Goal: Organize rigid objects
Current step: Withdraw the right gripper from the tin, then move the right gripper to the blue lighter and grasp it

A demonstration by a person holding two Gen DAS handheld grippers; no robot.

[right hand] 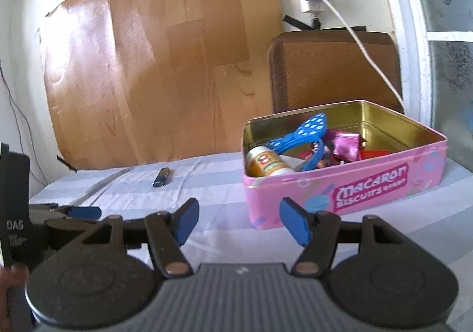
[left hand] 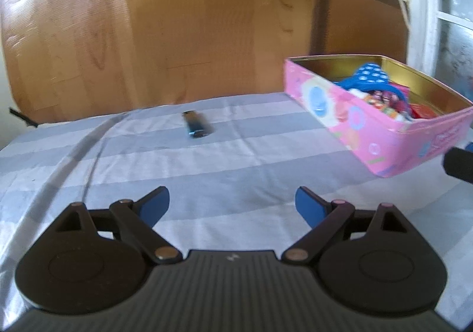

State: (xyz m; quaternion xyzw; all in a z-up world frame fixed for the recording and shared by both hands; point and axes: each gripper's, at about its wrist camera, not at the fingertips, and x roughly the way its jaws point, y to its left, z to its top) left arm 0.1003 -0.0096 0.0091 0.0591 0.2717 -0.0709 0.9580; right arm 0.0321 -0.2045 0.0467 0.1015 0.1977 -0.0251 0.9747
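While both tools hovered above the striped cloth (left hand: 224,160) covering the table, each stood released and held nothing; the left tool (left hand: 232,205) had its blue pads spread wide, and the right tool (right hand: 237,221) likewise. The lighter (left hand: 196,125) lay flat on the cloth, ahead of the left tool and well apart from it; it rested to the left of the pink biscuit tin (right hand: 340,193), not touching it. Inside the tin lay a blue polka-dot bow (right hand: 307,128), a small bottle (right hand: 266,165) on its side and several wrappers; the right tool was near the tin's front wall.
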